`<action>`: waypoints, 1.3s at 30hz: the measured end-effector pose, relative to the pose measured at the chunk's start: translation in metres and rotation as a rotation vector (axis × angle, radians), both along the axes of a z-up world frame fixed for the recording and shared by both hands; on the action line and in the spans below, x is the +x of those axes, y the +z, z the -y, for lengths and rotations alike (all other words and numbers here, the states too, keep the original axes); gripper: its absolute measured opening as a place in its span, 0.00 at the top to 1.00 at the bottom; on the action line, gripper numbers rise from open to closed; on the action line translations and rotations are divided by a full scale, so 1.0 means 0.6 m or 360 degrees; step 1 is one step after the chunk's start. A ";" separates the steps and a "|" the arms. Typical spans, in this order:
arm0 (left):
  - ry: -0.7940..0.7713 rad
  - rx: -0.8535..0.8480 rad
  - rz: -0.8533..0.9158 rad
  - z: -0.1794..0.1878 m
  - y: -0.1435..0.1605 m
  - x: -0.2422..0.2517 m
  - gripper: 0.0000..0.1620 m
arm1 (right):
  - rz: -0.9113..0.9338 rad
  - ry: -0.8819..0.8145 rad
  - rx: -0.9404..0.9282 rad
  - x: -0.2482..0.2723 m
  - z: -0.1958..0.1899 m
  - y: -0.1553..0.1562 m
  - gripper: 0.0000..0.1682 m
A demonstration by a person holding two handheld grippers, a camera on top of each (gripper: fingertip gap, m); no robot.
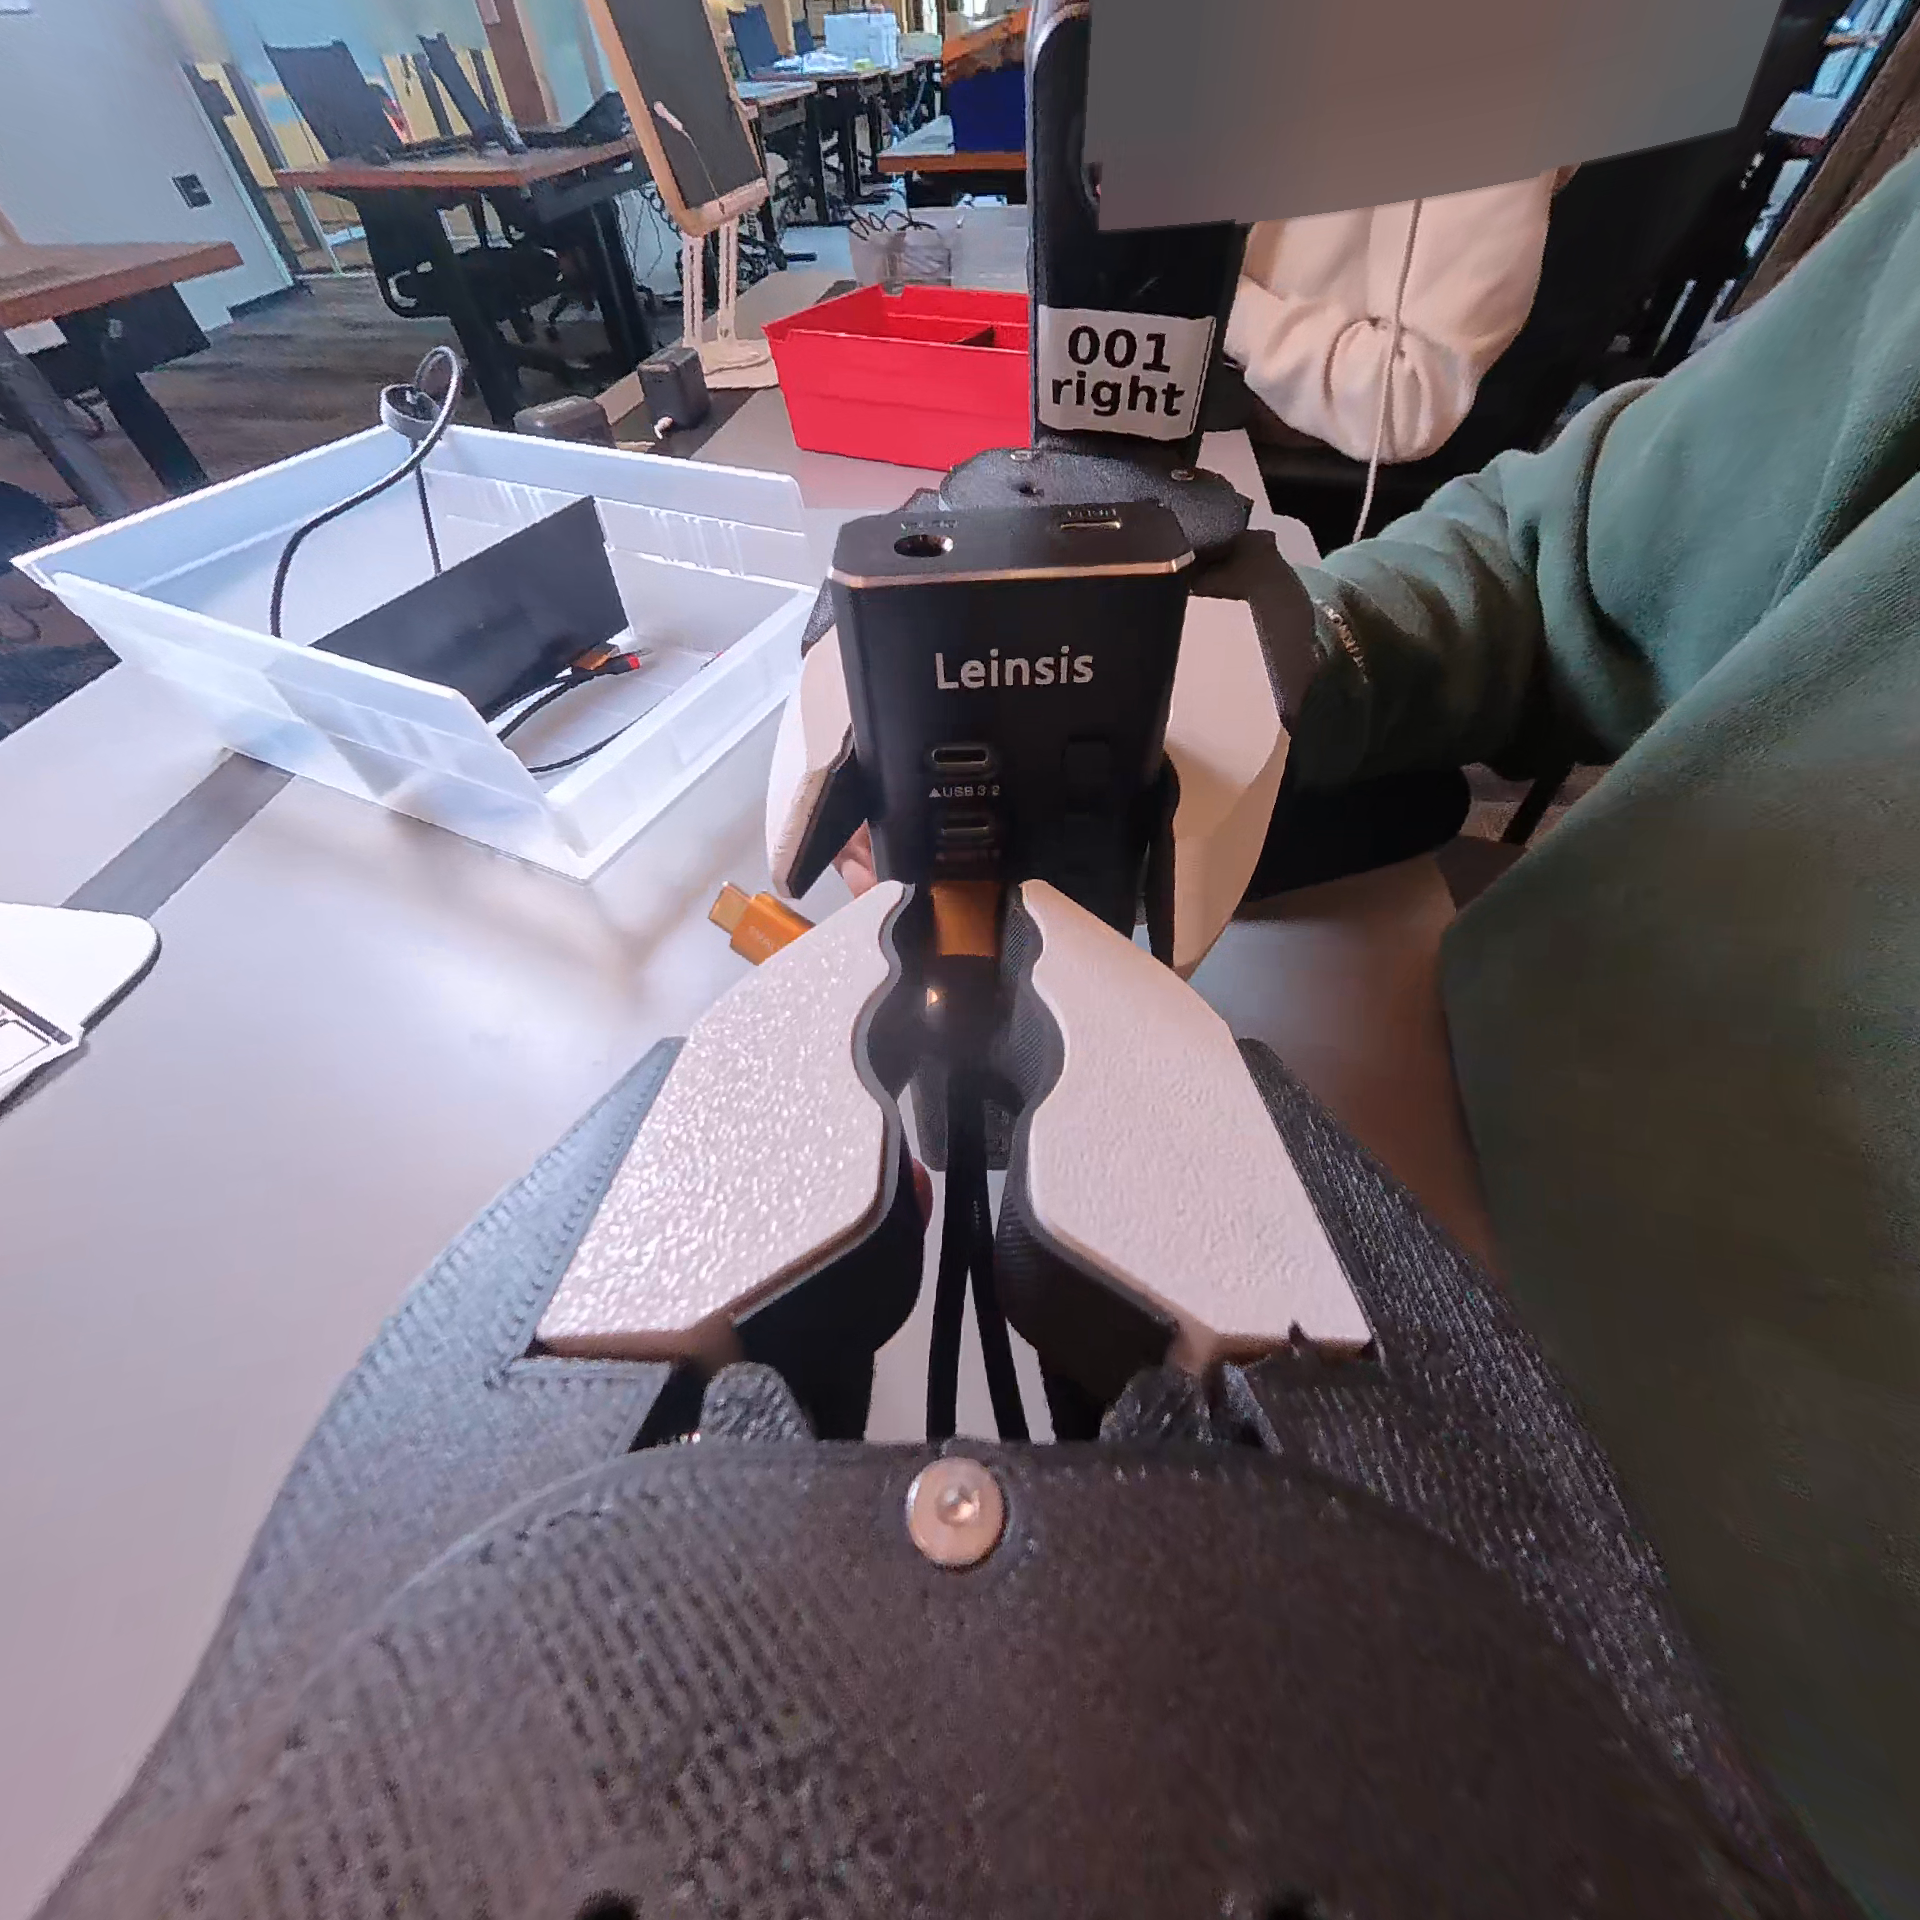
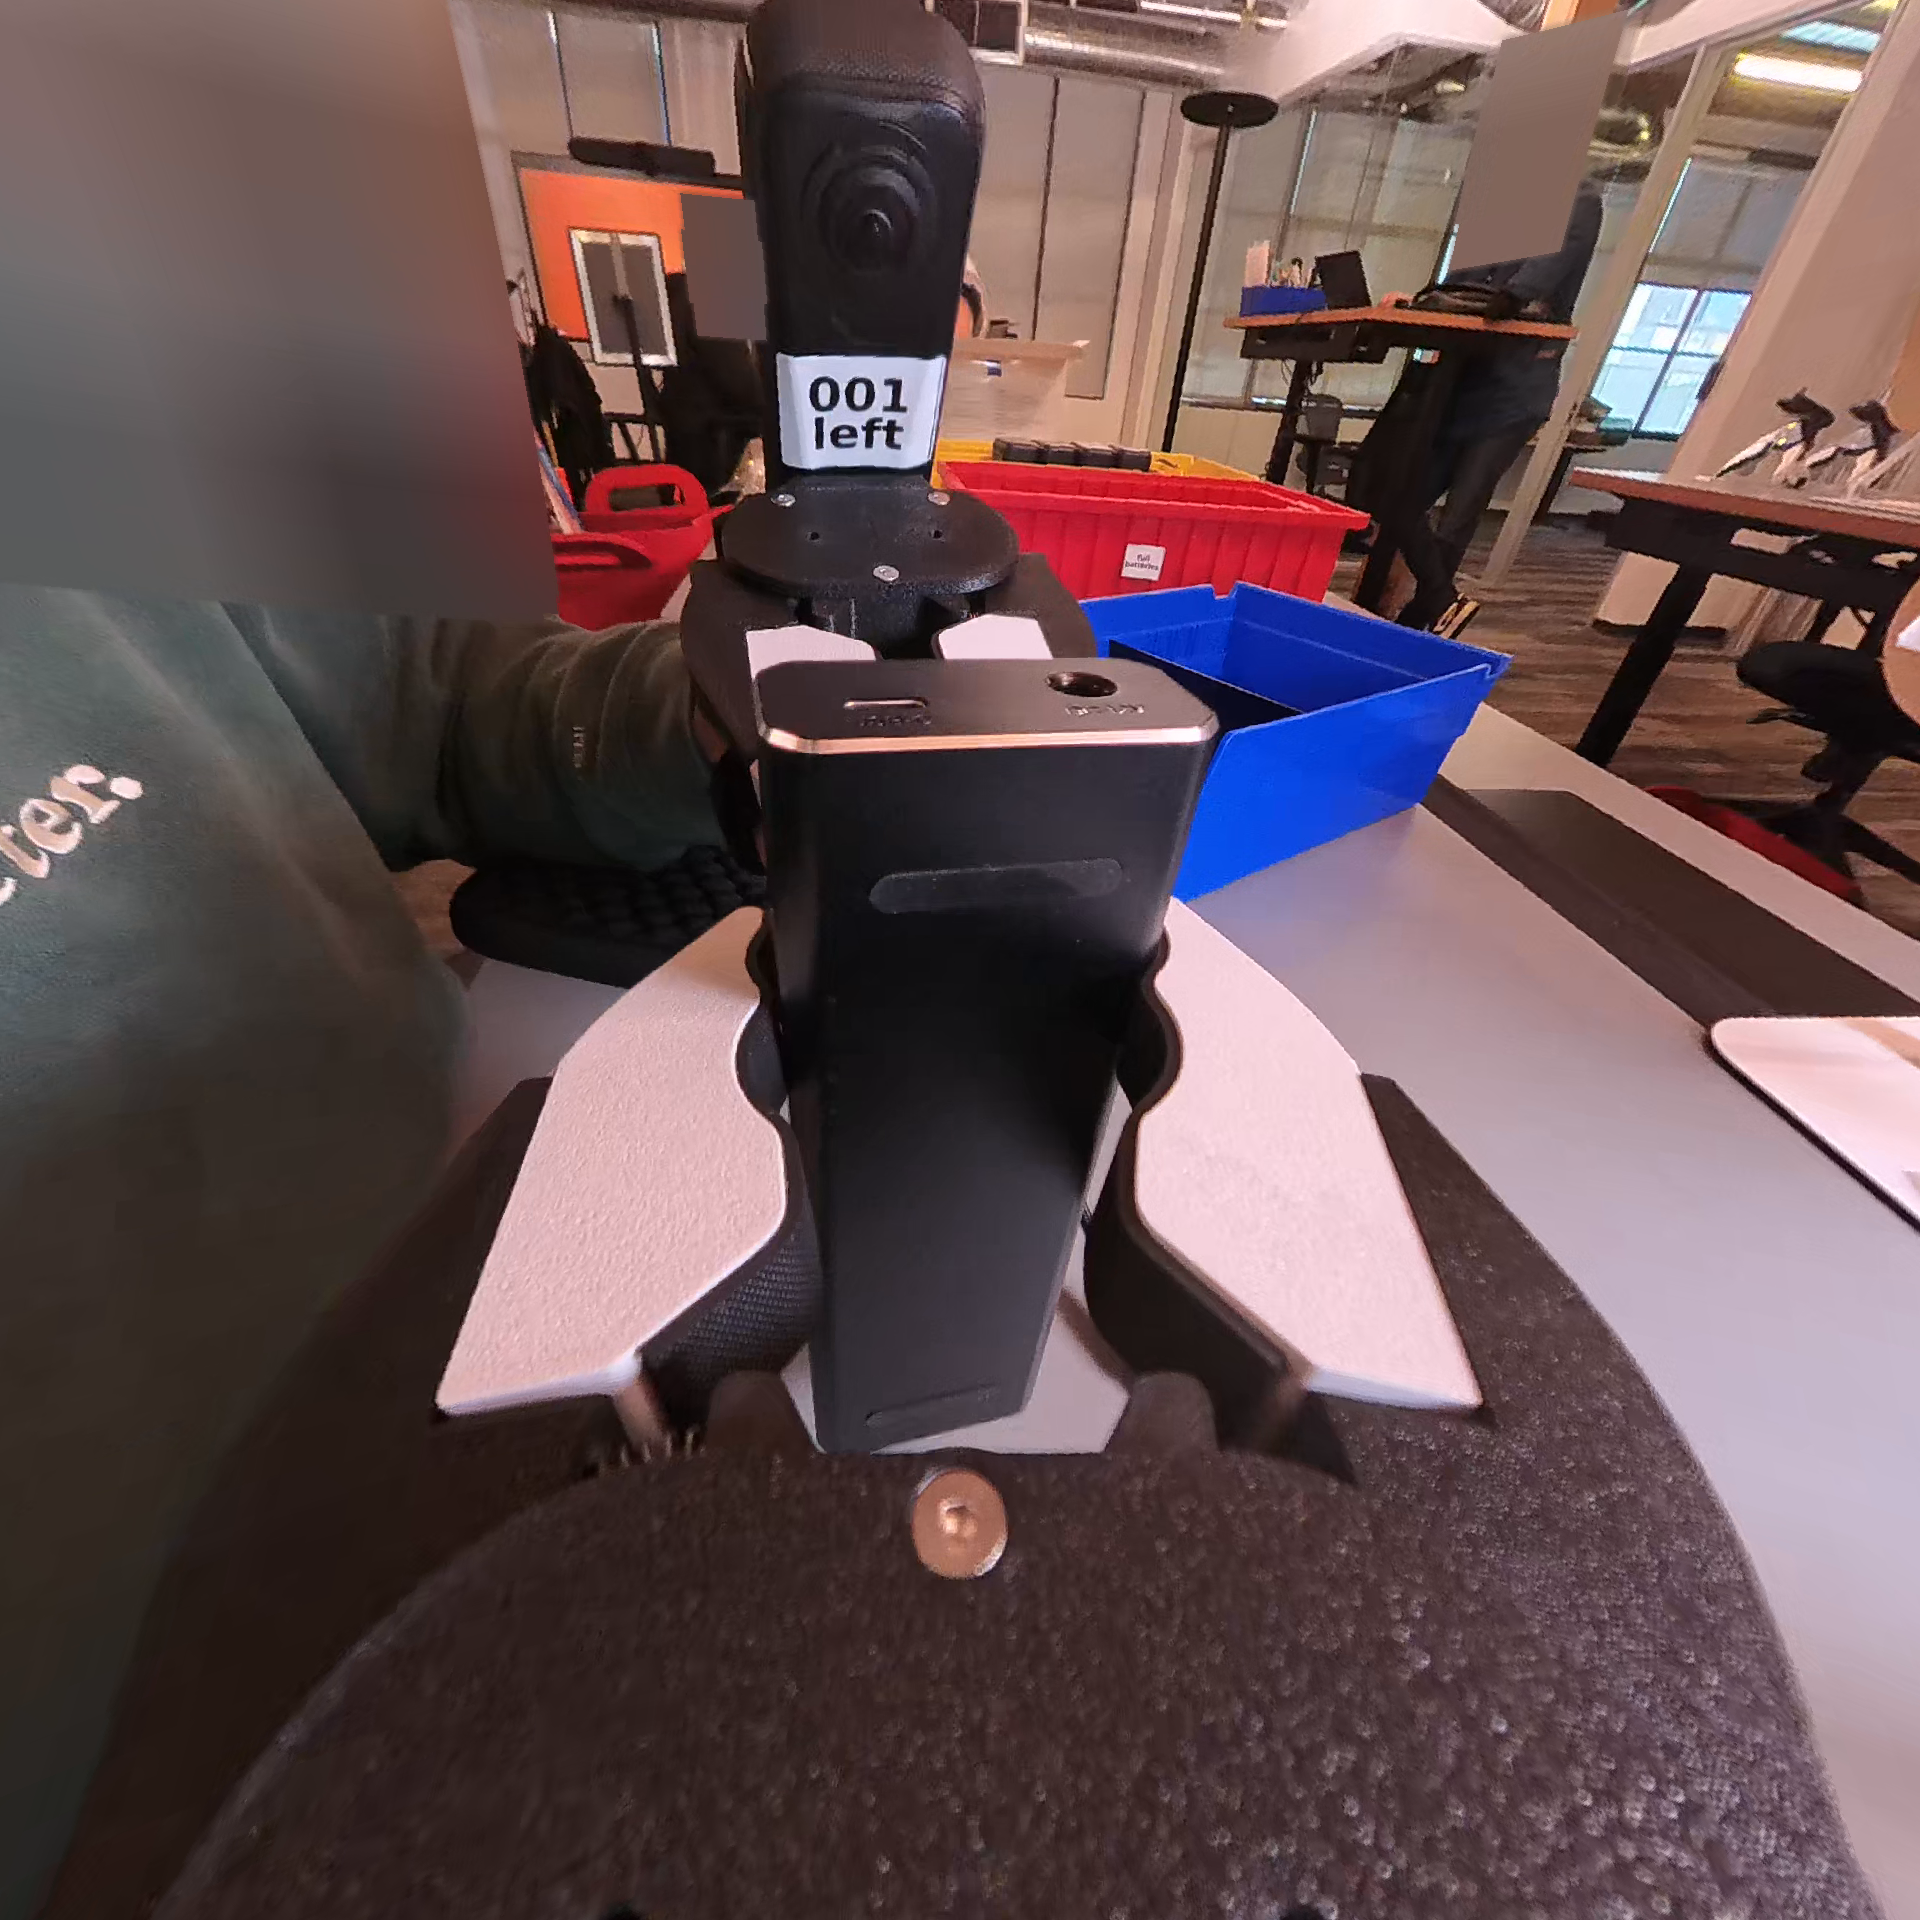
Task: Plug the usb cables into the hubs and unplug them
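My right gripper (image 2: 961,940) is shut on a black USB hub (image 2: 966,1091) and holds it above the grey table. In the left wrist view the hub (image 1: 1008,665) faces me, ports in a column, with the right gripper (image 1: 992,831) behind it. My left gripper (image 1: 961,906) is shut on an orange USB plug (image 1: 961,923). The plug's tip meets the hub's lowest port; how deep it sits is hidden. Its black cable (image 1: 951,1278) hangs down between my fingers. A second orange plug (image 1: 758,925) shows just left of them. The left gripper (image 2: 894,644) shows beyond the hub.
A white bin (image 1: 665,790) with a black divider and another cable stands at the left. A red bin (image 1: 894,384) is behind it. A blue bin (image 2: 1340,758) and a red crate (image 2: 1143,520) stand beyond the hub. A person's green sleeve (image 1: 1662,644) is at the right. The grippers are tip to tip, or close to it.
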State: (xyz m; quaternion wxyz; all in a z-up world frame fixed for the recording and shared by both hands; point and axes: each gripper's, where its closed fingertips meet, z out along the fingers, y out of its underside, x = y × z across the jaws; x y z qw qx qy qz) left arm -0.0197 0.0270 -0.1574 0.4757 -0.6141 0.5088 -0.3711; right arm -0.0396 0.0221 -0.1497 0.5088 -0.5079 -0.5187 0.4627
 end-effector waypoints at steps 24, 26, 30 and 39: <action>0.0241 0.0061 0.0164 -0.051 0.047 -0.090 0.90 | -0.0132 -0.0225 0.0047 0.071 -0.046 0.034 0.62; 0.0222 0.0021 0.0159 -0.048 0.038 -0.081 0.86 | -0.0129 -0.0228 0.0048 0.068 -0.045 0.031 0.62; 0.0173 -0.0014 0.0067 -0.041 0.003 -0.050 0.83 | -0.0117 -0.0175 0.0071 0.057 -0.031 0.026 0.62; -0.0166 -0.0063 -0.0092 0.002 -0.043 0.026 0.85 | -0.0028 -0.0072 0.0148 0.021 0.003 0.003 0.62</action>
